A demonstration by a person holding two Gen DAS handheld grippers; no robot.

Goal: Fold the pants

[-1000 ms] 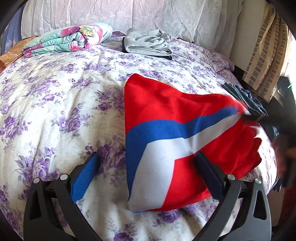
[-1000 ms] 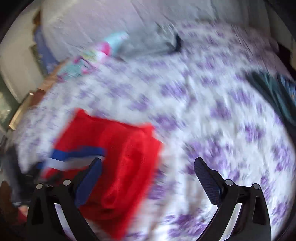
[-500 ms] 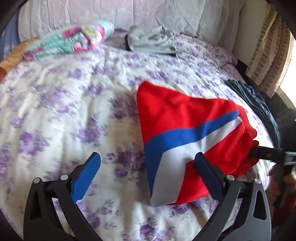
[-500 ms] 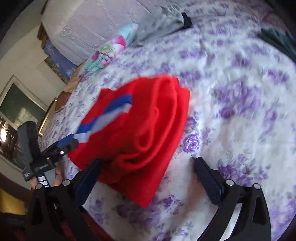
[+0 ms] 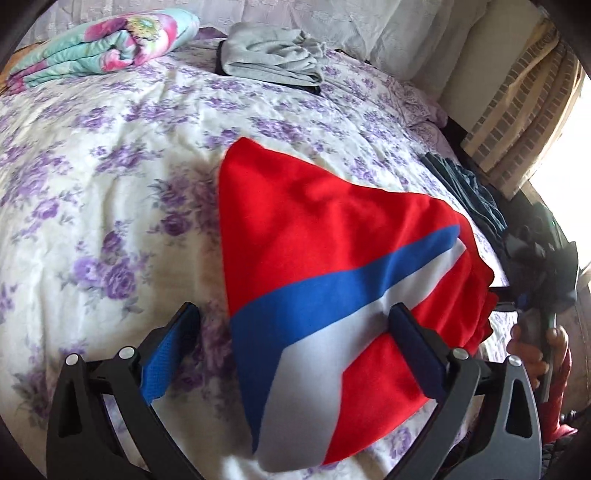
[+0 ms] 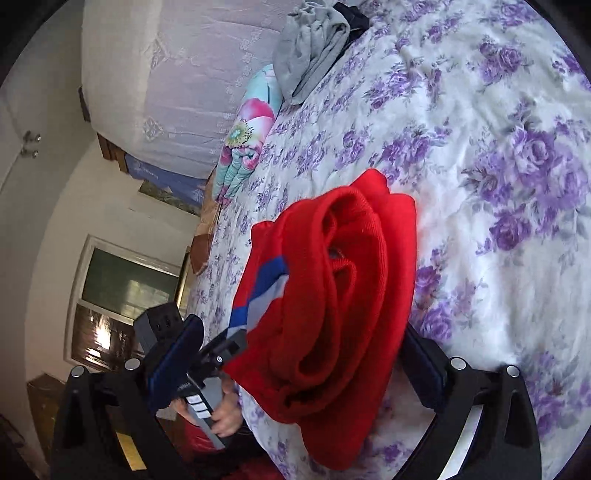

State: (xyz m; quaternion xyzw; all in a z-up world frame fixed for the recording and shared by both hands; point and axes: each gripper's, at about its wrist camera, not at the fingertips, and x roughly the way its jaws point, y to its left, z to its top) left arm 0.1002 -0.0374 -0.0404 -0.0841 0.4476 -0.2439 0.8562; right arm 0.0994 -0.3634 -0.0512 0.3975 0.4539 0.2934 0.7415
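Note:
The folded red pants [image 5: 314,229] with a blue and a white stripe lie flat on the purple-flowered bedspread [image 5: 110,184], near its right edge. My left gripper [image 5: 295,350] is open low over their near end, its right finger [image 5: 413,350] above the white stripe. In the right wrist view the pants [image 6: 343,295] show as a stack of red layers at the bed's edge. My right gripper [image 6: 299,363] is open around that layered side. The right gripper [image 5: 500,299] also shows by the pants' right edge, held by a hand [image 5: 532,350].
A folded grey garment [image 5: 269,59] and a rolled flowery blanket [image 5: 103,48] lie near the pillows [image 5: 369,22]. A dark blue-green garment [image 5: 465,192] hangs at the bed's right edge. A striped curtain [image 5: 517,110] stands beyond it. Bare bedspread stretches left of the pants.
The right gripper has swung round and dropped to the pants' layered side, which now sits between its fingers. The left gripper has come a little closer. The pants stay on the bed.

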